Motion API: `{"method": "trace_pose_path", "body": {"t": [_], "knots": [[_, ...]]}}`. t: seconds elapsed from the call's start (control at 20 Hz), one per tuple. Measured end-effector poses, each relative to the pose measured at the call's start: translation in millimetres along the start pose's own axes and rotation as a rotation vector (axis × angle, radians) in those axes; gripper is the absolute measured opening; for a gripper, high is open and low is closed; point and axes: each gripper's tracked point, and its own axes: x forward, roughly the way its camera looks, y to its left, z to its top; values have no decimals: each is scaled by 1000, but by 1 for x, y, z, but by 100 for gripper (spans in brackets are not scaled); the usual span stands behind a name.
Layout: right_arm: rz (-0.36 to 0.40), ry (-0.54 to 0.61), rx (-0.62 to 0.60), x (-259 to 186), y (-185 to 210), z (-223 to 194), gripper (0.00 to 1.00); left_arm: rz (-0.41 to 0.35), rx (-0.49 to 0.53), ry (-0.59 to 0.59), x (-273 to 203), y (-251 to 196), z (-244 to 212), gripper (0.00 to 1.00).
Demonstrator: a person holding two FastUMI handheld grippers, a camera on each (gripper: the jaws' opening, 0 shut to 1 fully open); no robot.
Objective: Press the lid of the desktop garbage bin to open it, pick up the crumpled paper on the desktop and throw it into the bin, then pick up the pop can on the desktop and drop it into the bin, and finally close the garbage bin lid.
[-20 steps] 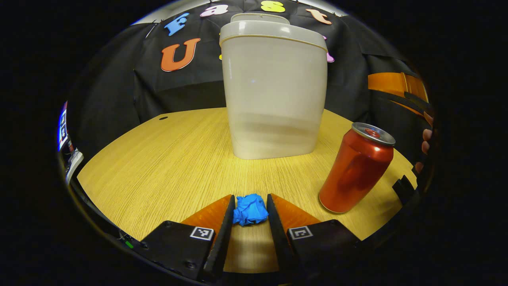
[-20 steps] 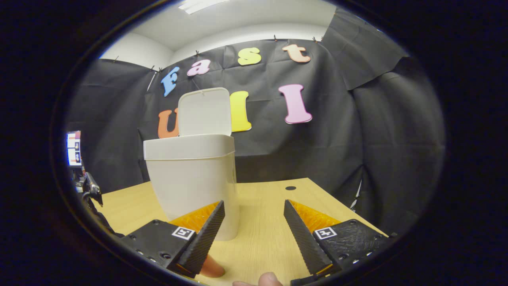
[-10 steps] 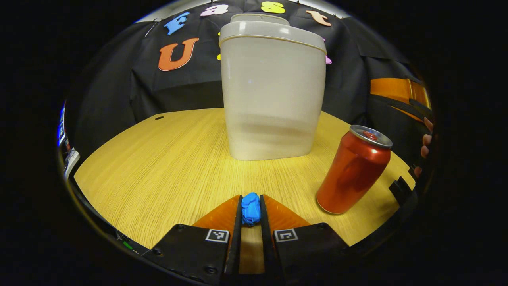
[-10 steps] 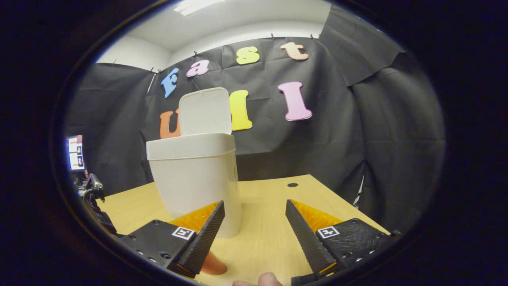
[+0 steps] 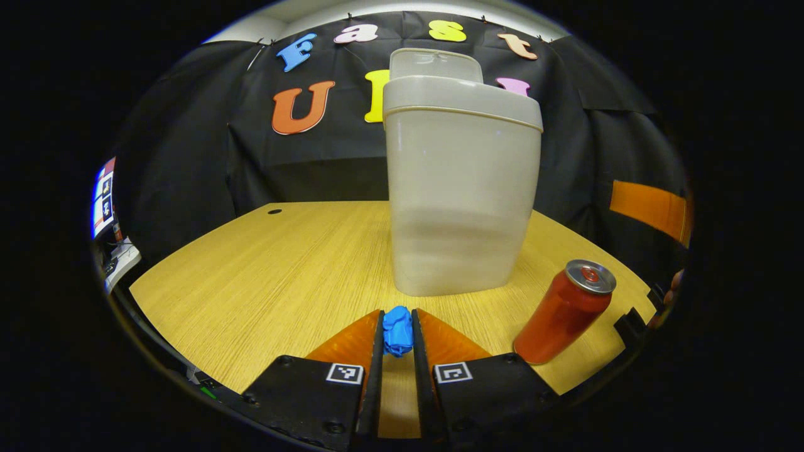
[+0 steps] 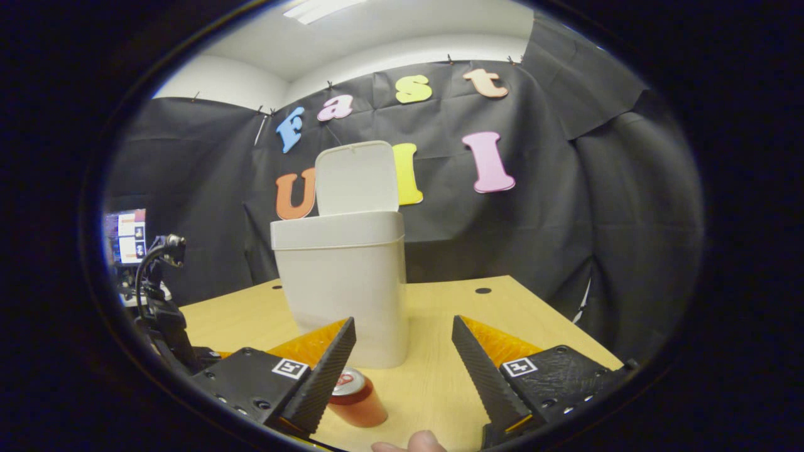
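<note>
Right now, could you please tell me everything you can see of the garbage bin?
The garbage bin is a tall, off-white, plastic-looking box with rounded corners and a banded rim. Its flat lid stands open, upright behind the opening. It sits upright on the wooden table, behind the red pop can; nothing else touches it.

Ahead of the left claw point(image 5: 397, 333) the bin point(image 5: 461, 188) blocks the way; the can point(image 5: 563, 312) stands to its right; bare tabletop point(image 5: 264, 276) lies open on its left.
</note>
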Motion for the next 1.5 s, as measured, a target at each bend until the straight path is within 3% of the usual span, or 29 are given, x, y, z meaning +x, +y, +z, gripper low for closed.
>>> {"method": "trace_pose_path", "body": {"t": [0.55, 1.5], "knots": [[22, 72, -112, -1, 48, -54, 96, 6, -34, -27, -13, 16, 2, 27], [-17, 256, -57, 23, 43, -131, 96, 50, -49, -93, -17, 45, 29, 27]]}}
